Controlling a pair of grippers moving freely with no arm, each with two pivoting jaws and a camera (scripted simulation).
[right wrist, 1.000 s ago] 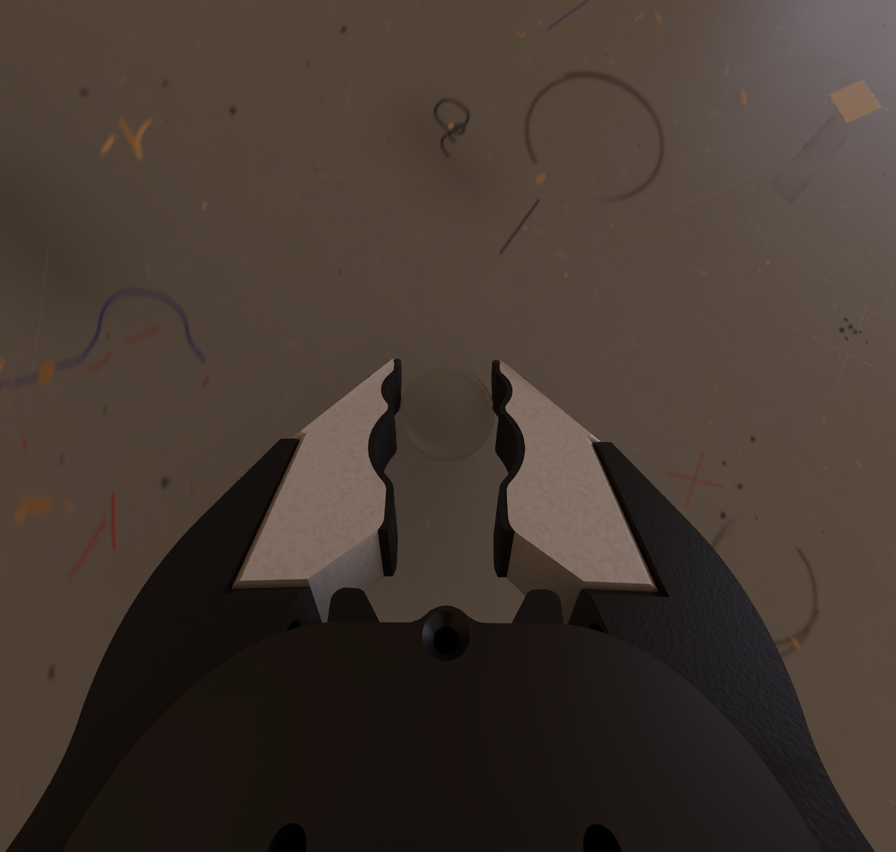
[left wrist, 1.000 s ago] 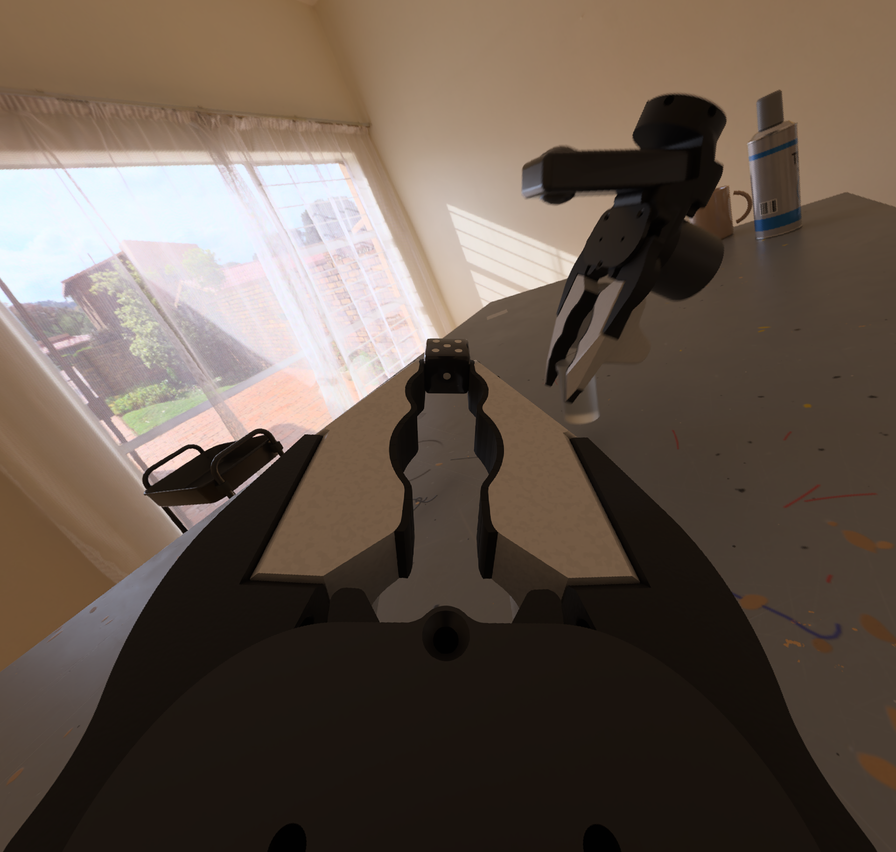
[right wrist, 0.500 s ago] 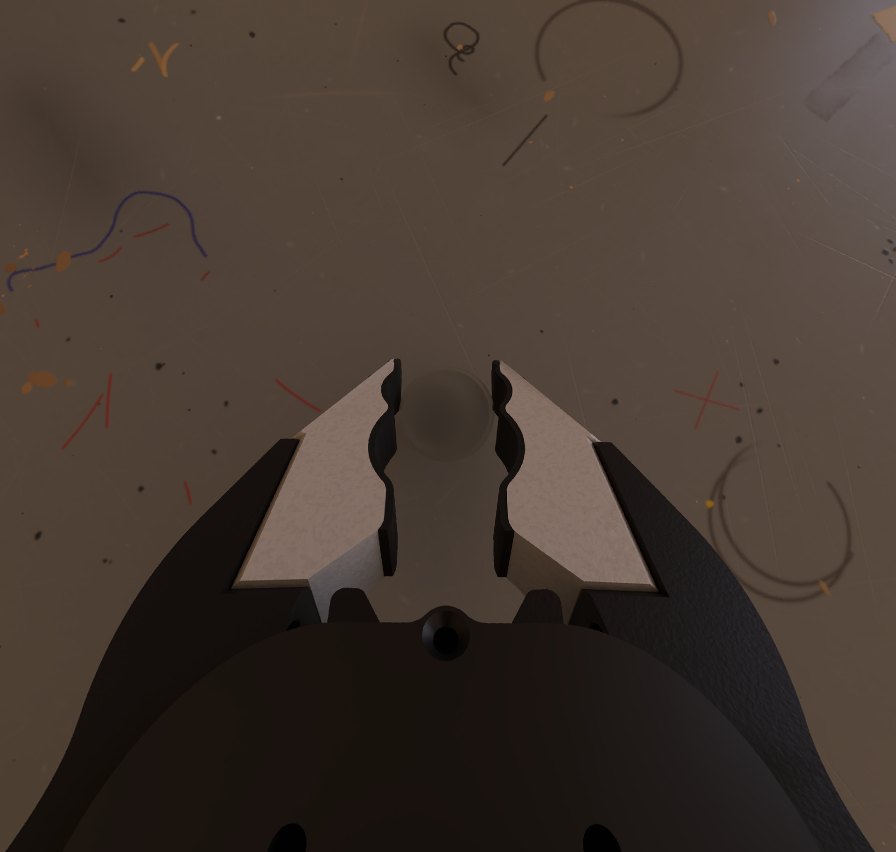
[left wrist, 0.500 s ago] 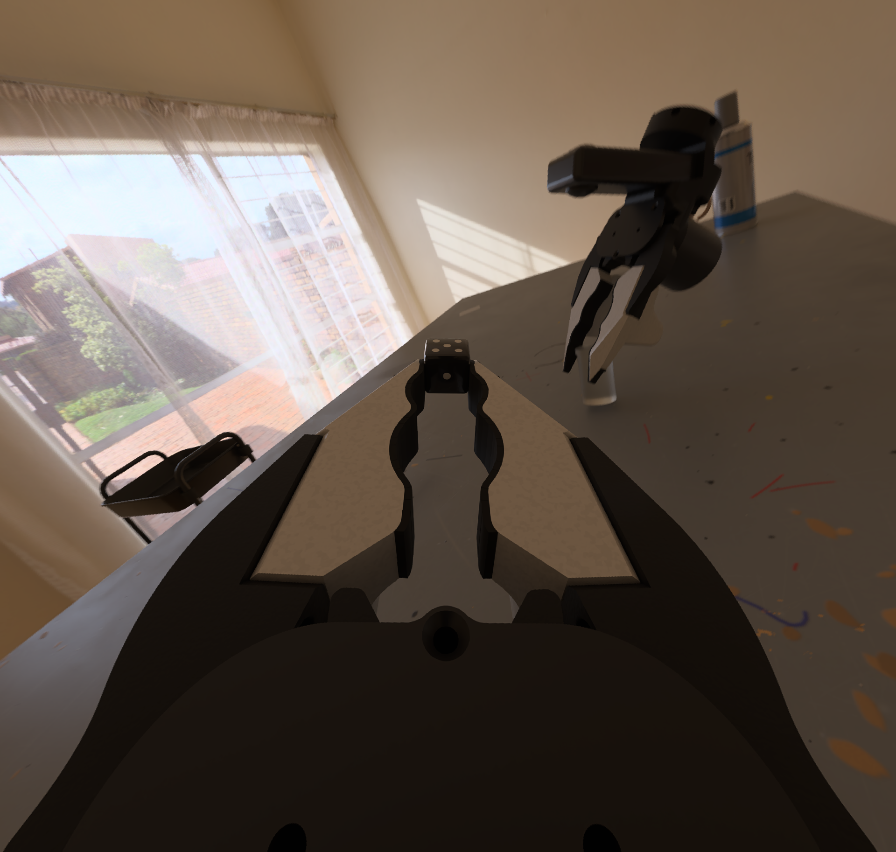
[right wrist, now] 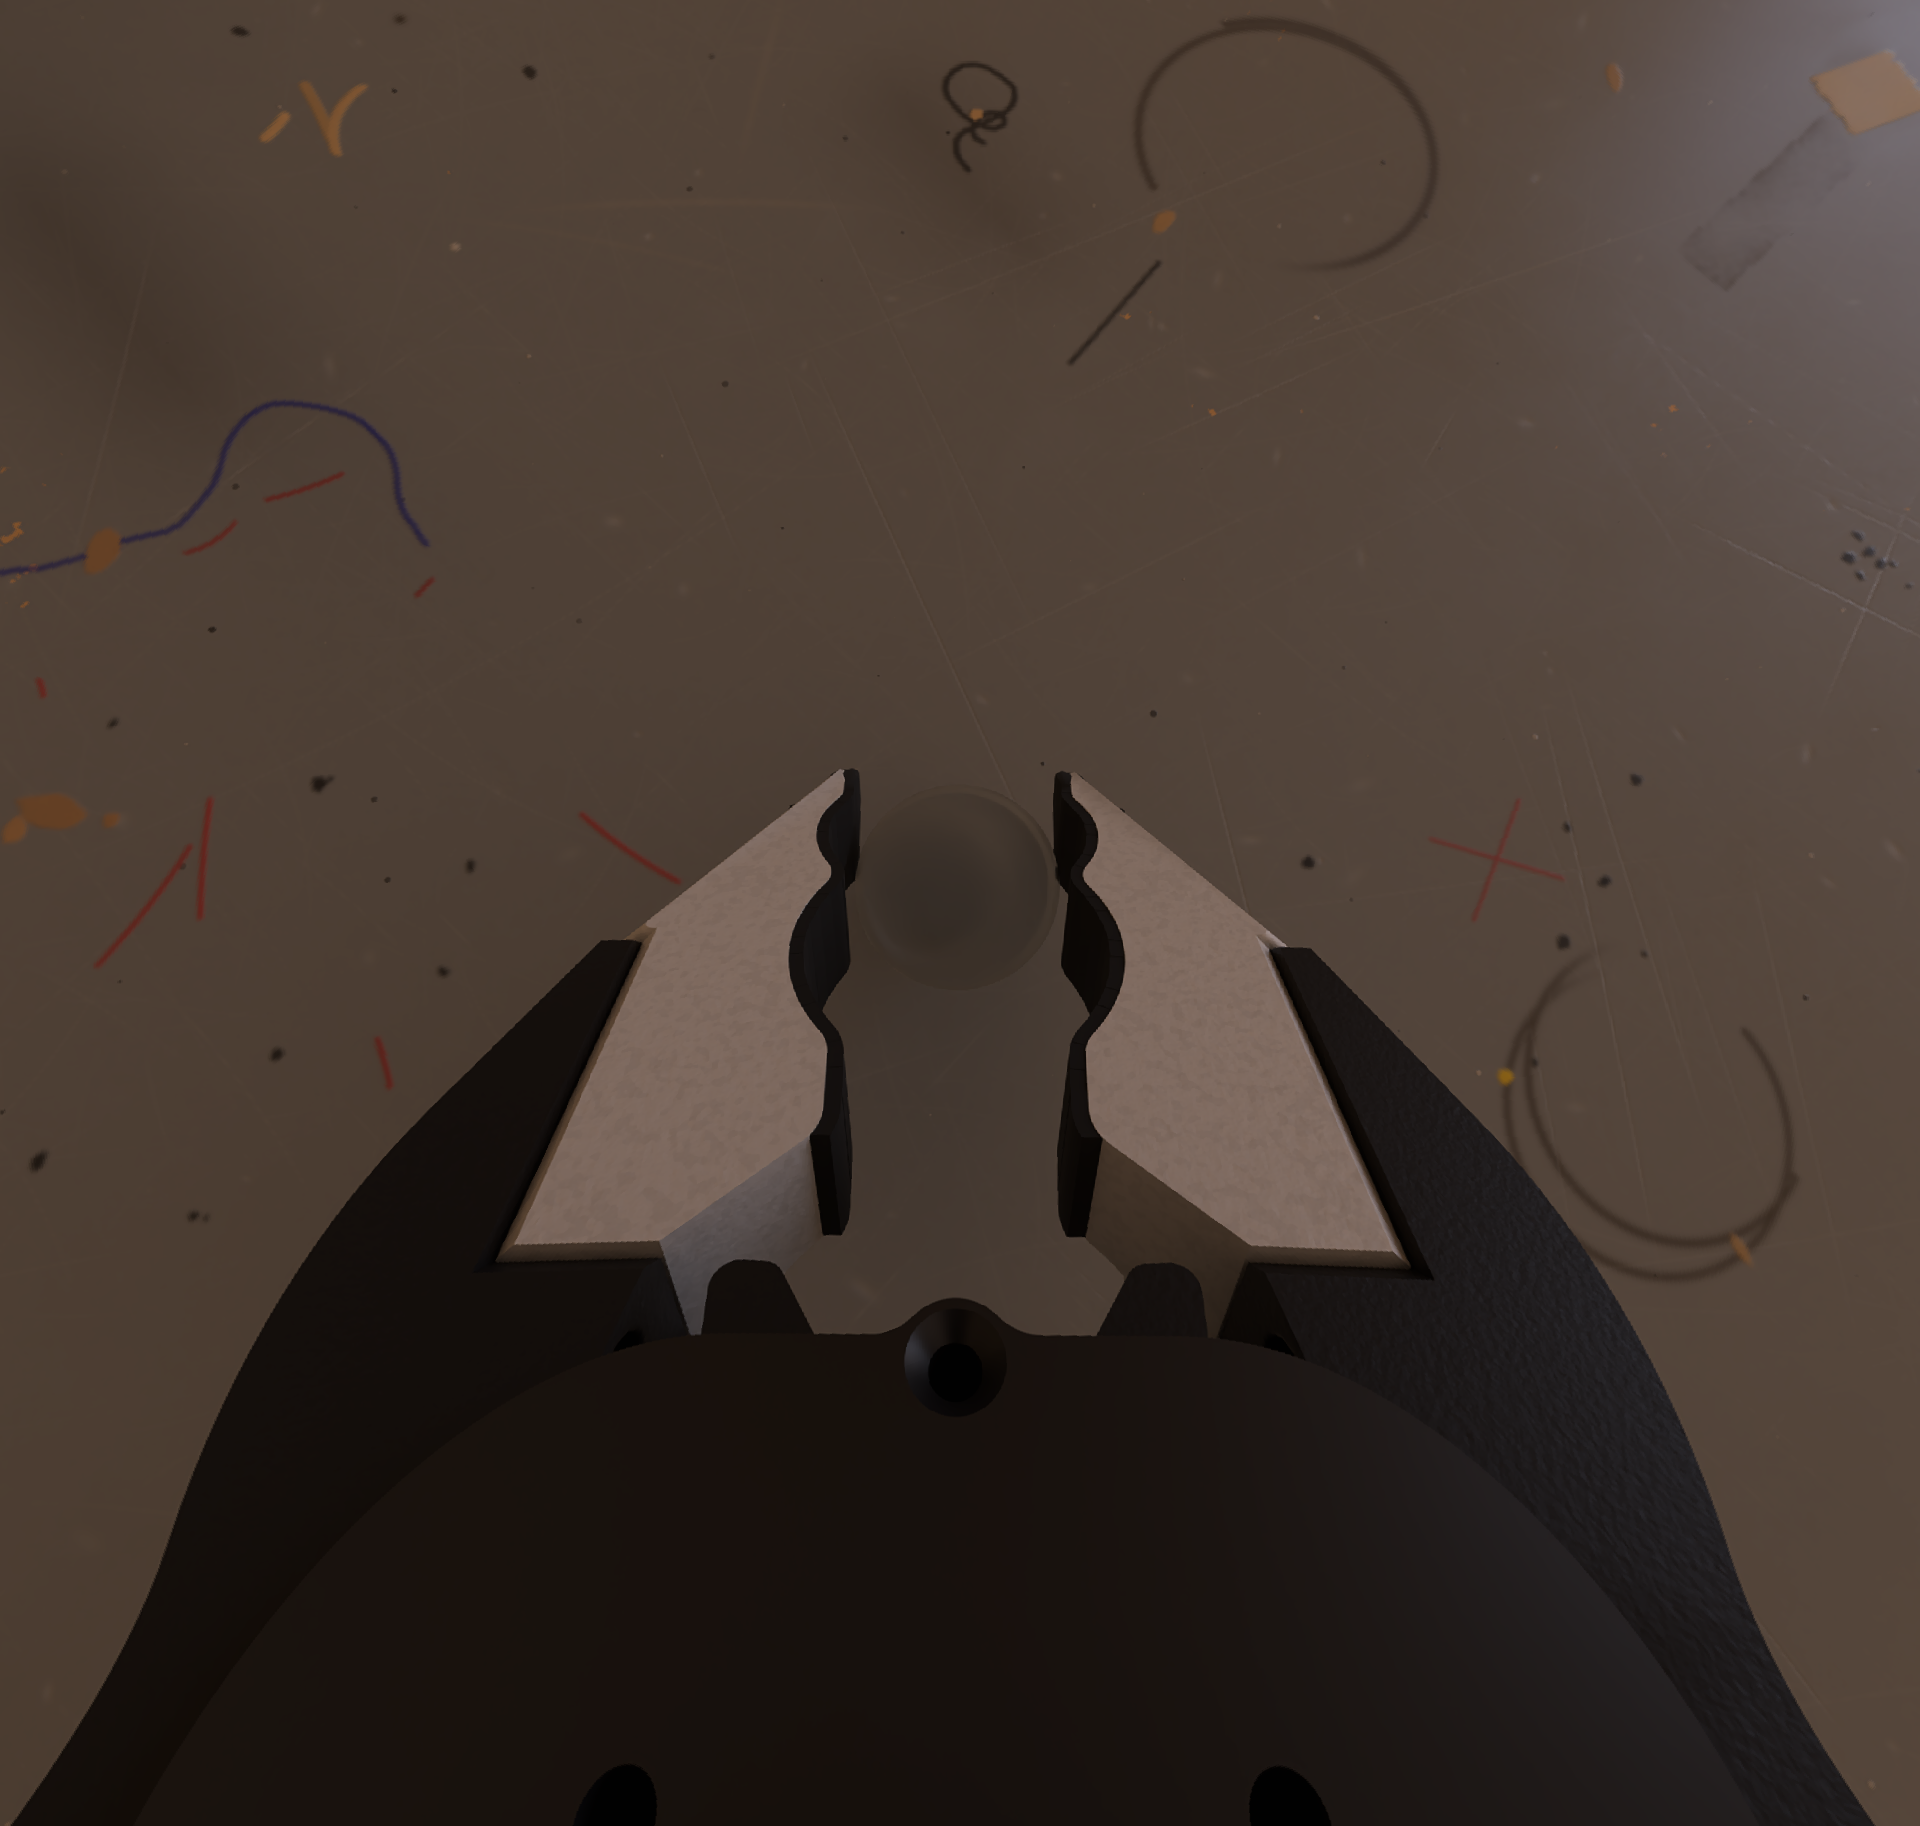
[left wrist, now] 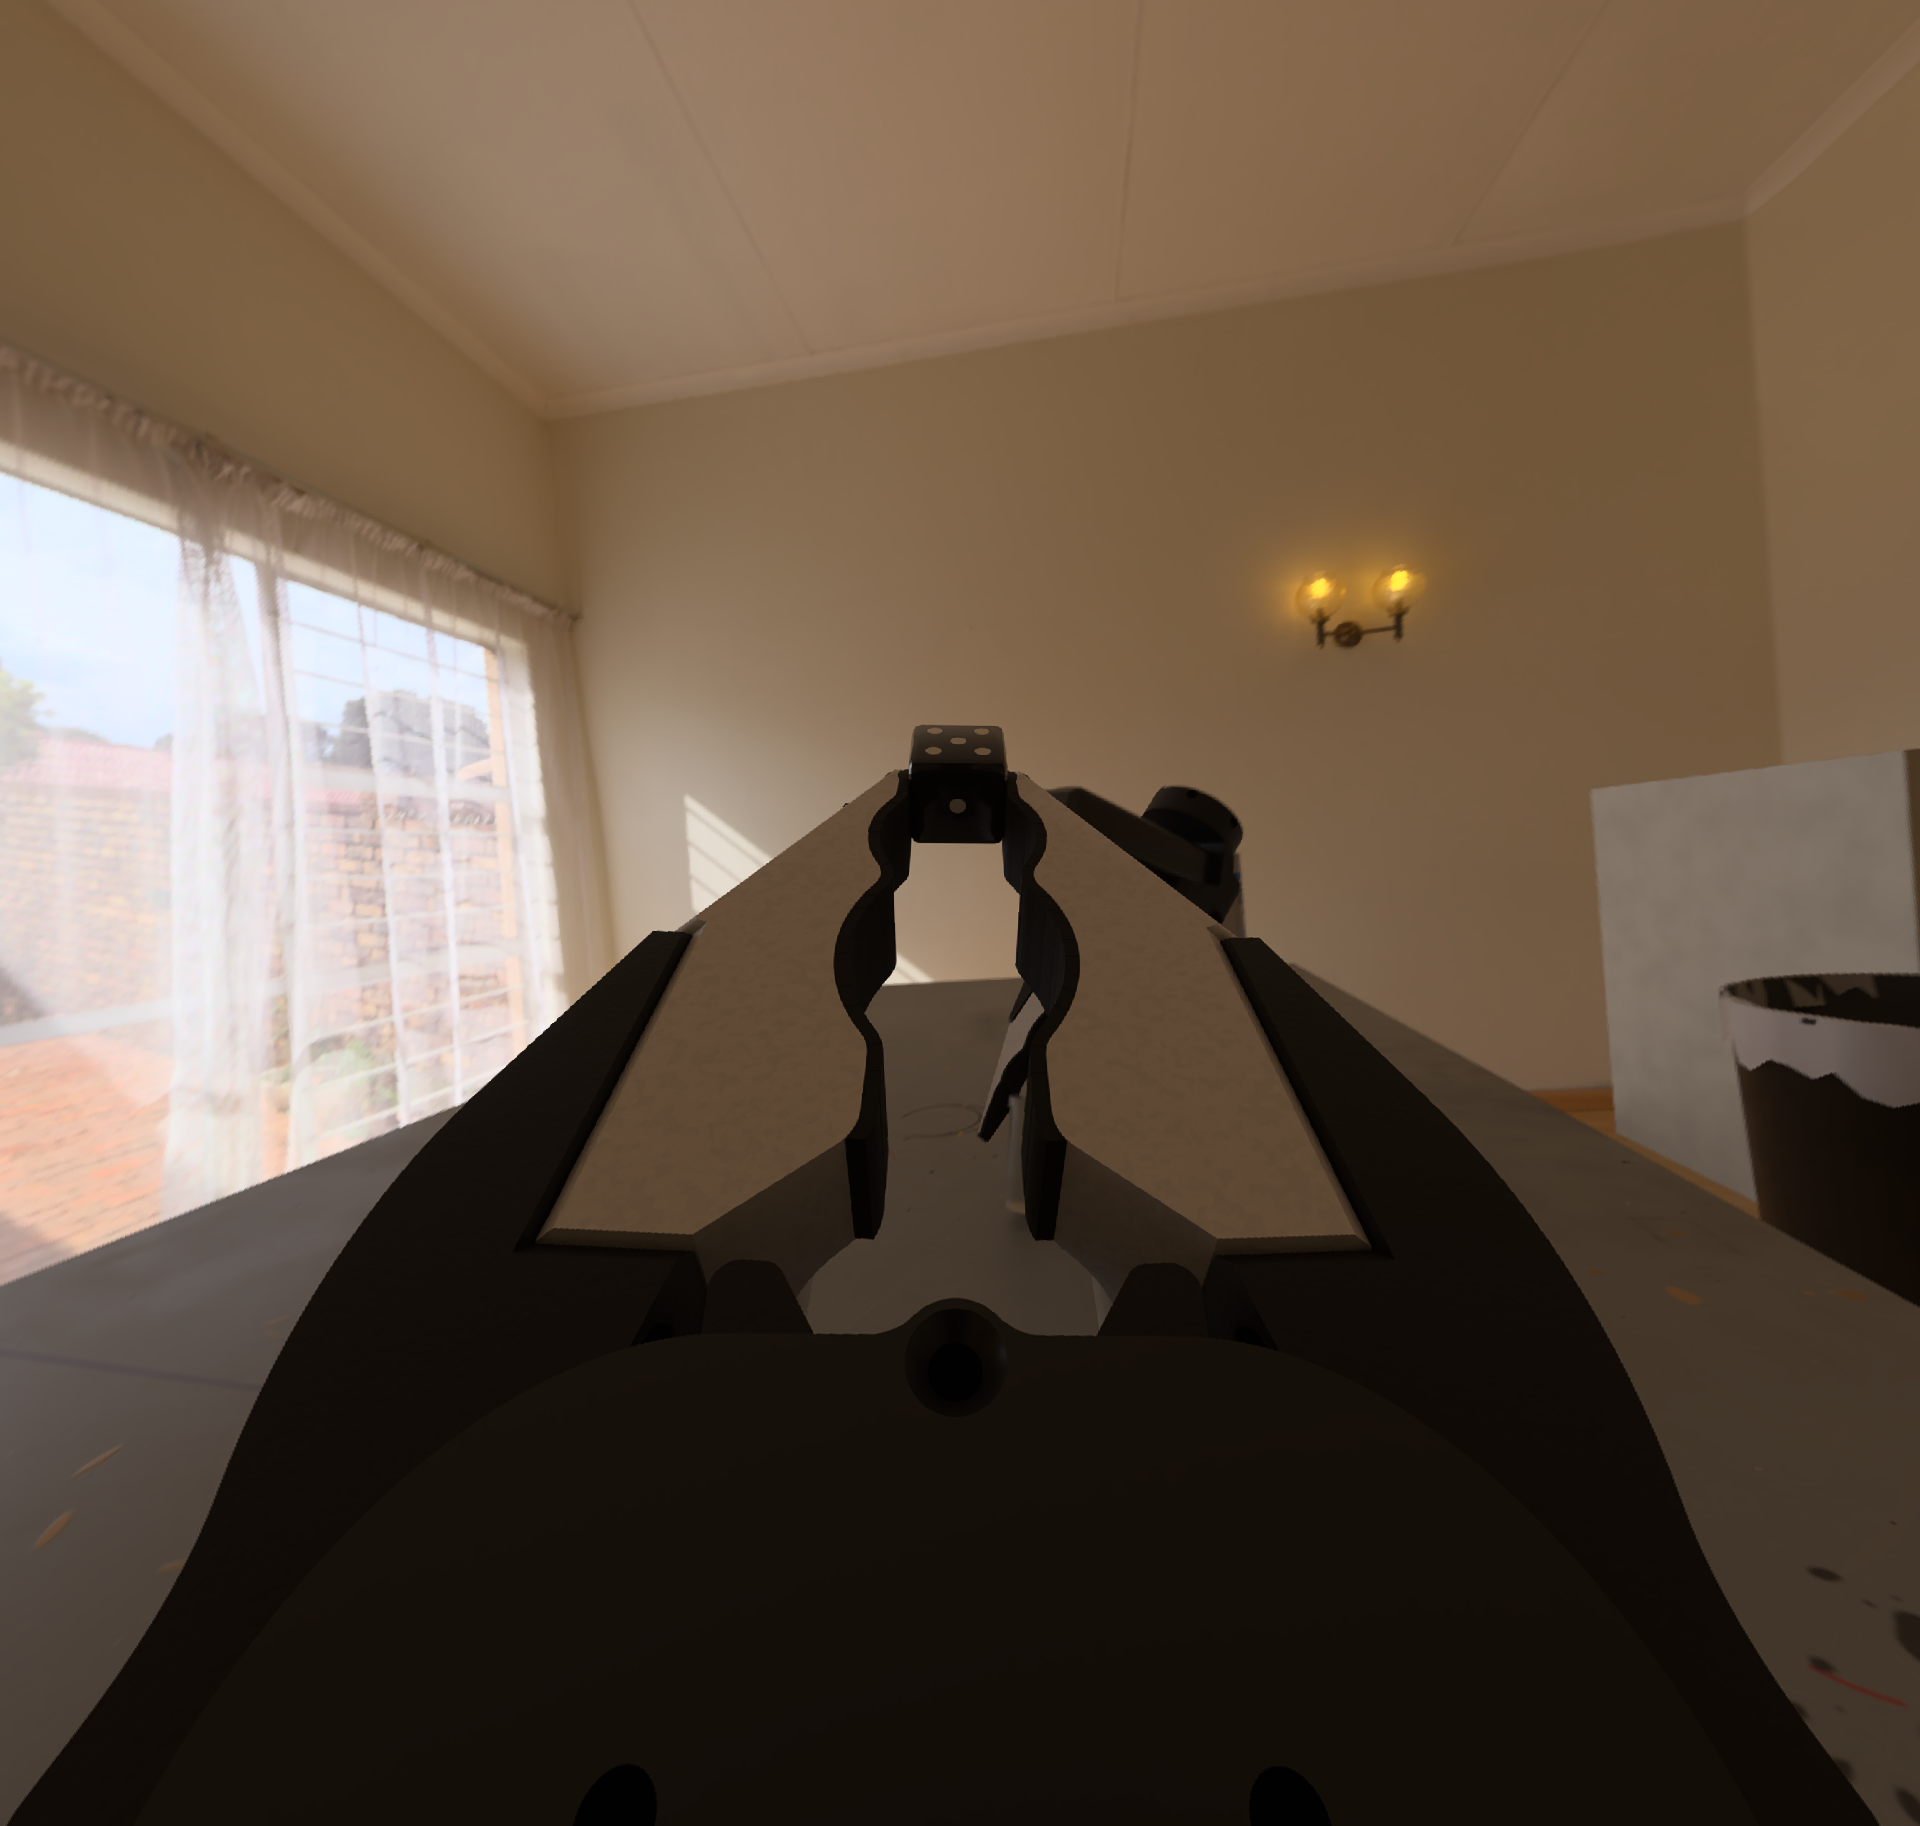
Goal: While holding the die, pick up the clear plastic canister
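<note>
My left gripper [left wrist: 958, 802] is shut on a black die [left wrist: 958, 784] with white pips, pinched at the fingertips and held above the table [left wrist: 208, 1319]. My right gripper [right wrist: 956, 841] points straight down at the table [right wrist: 935, 488] and is shut on the clear plastic canister [right wrist: 956, 898], seen end-on between its fingertips. In the left wrist view the right gripper [left wrist: 1190, 841] is mostly hidden behind my left finger. One of its fingers [left wrist: 1013, 1054] shows through the gap.
A black bucket with a white torn-edged band [left wrist: 1829, 1122] stands at the right on the table. A white box [left wrist: 1756, 893] is behind it. The window with curtains [left wrist: 260, 841] is to the left. The tabletop bears paint marks and ring stains [right wrist: 1288, 145].
My left gripper has swung level and turned with the die, now facing the far wall, so the right gripper sits behind its finger. The right gripper keeps the canister; the table below shifted slightly.
</note>
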